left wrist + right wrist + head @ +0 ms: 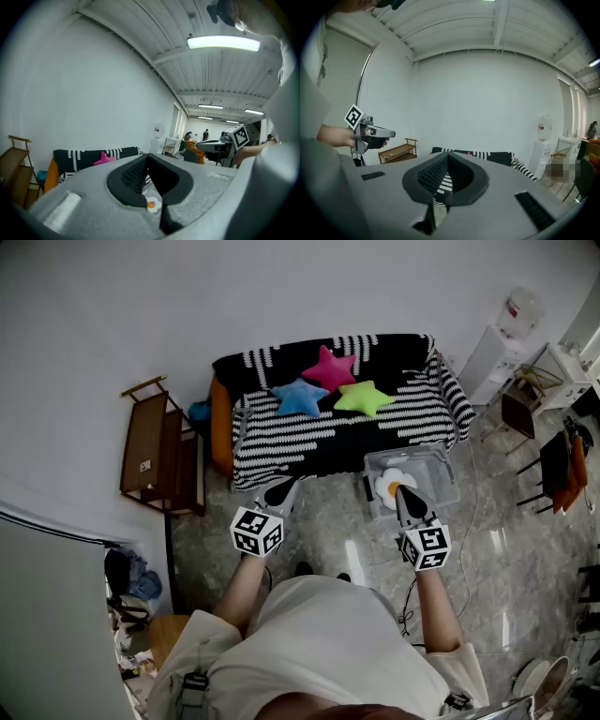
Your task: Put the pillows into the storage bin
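Sofa (281,442) at far side carries pink pillow (328,369), blue pillow (300,397), green pillow (364,397), out of reach, so I hold left gripper (281,489) and right gripper (404,493) pinched together, empty; storage bin (439,468) sits near right.

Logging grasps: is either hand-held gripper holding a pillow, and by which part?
Nothing is held: the left hand-held gripper and right hand-held gripper are both shut and empty.

We see the far striped sofa (309,442) bearing a pink pillow (329,368), a blue pillow (299,397), a green pillow (364,397); nearer, a clear bin (442,474) on the floor (319,531).
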